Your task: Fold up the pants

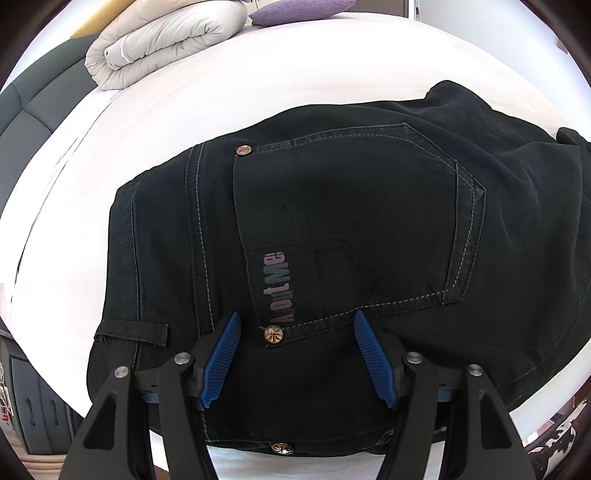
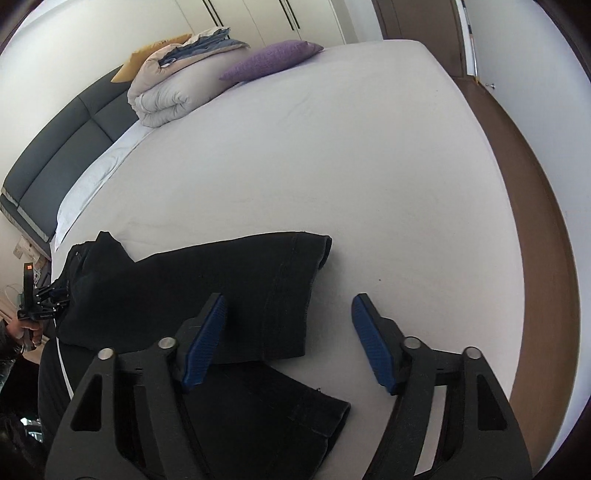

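A bedroom in a home.

A wide bed (image 2: pixel 332 155) with a pale sheet fills the room, backed by a padded grey headboard (image 2: pixel 66 155). A folded quilt (image 2: pixel 173 85), a purple pillow (image 2: pixel 269 61) and a yellow cushion (image 2: pixel 147 59) lie at its head. White wardrobe doors (image 2: pixel 266 18) stand behind, and a brown wooden floor (image 2: pixel 532 206) runs alongside the bed.
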Demonstrator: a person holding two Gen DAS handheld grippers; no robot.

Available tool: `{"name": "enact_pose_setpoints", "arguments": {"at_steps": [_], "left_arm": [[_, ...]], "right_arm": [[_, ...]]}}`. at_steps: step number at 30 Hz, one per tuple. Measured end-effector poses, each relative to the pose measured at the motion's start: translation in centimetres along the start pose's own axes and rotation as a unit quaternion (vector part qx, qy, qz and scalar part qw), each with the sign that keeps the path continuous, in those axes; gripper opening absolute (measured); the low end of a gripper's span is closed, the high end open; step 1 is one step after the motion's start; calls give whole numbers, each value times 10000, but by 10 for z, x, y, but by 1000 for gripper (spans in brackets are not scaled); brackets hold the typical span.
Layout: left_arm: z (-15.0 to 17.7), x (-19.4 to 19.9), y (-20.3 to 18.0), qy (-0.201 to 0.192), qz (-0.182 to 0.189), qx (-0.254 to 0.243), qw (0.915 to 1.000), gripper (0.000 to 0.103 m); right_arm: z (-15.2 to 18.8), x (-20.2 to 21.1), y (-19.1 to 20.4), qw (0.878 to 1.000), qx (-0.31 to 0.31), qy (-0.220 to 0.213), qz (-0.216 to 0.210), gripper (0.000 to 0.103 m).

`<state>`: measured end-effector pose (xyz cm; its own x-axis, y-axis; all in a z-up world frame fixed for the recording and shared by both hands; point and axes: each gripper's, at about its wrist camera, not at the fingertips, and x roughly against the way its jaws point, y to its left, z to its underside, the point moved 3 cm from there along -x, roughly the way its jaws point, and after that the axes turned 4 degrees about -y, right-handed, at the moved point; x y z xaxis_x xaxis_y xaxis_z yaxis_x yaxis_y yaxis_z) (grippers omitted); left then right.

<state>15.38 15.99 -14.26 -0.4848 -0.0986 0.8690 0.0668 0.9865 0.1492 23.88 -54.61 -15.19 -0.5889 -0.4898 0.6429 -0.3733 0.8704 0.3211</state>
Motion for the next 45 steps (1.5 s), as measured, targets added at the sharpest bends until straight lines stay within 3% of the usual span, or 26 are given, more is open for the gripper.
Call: {"name": "enact_pose_setpoints", "arguments": {"at_steps": [2, 4, 6, 10, 12, 15, 18, 20, 23, 25, 27, 28, 30, 31, 33, 35, 40, 42, 45], "left_arm": [[1, -1, 0, -23, 13, 23, 10000, 68], [1, -1, 1, -39, 26, 35, 10000, 68], [2, -1, 0, -63, 30, 34, 10000, 68], [8, 2, 0, -107, 24, 26, 9999, 68], [8, 3, -1, -134, 25, 23, 9999, 68], [10, 2, -3, -151, 26, 17, 9999, 69], [9, 3, -4, -123, 27, 10, 9999, 69], [10, 2, -5, -118, 40, 6, 9999, 69], [10, 3, -6, -133, 50, 9, 9999, 69], [11, 3, -6, -163, 69, 14, 9998, 69], [12, 2, -6, -187, 73, 16, 9998, 69], [12, 2, -6, -192, 69, 17, 9998, 69], [13, 3, -6, -205, 64, 29, 9998, 69], [13, 3, -6, -212, 62, 44, 9997, 69], [14, 3, -7, -223, 47, 68, 9997, 69], [15, 3, -8, -221, 23, 75, 9997, 69], [13, 5, -12, -189, 10, 60, 9998, 70], [13, 6, -14, -210, 4, 79, 9997, 69], [13, 6, -15, -266, -1, 118, 9996, 70]], "right_arm": [[-2, -1, 9, 9999, 140, 12, -85, 25], [-2, 4, 23, 9992, 394, -15, -24, 9], [-2, 22, 40, 9984, 554, -10, -88, 4], [-16, 66, 81, 9976, 537, 102, -428, 3], [-32, 96, 99, 9966, 54, -4, -819, 3], [-66, 141, 108, 9849, -886, -447, -1419, 3], [-86, 156, 80, 9669, -2136, -596, -1259, 4], [-78, 152, 50, 9405, -3181, -533, -1071, 4], [-49, 153, 12, 9301, -3653, -381, -78, 9], [-25, 163, 0, 9333, -3528, -521, 425, 24], [-1, 176, -6, 9334, -3414, -747, 813, 63], [8, 180, -7, 9329, -3399, -859, 822, 66], [33, 182, -3, 9340, -3423, -901, 487, 66], [48, 177, 5, 9337, -3494, -776, 76, 66], [84, 164, 31, 9215, -3749, -621, -804, 66], [113, 149, 53, 9114, -3925, -467, -1145, 66], [165, 122, 72, 8839, -4524, -316, -1147, 66], [167, 117, 74, 8823, -4577, -485, -984, 66], [164, 111, 74, 8658, -4847, -693, -1029, 64]]}}
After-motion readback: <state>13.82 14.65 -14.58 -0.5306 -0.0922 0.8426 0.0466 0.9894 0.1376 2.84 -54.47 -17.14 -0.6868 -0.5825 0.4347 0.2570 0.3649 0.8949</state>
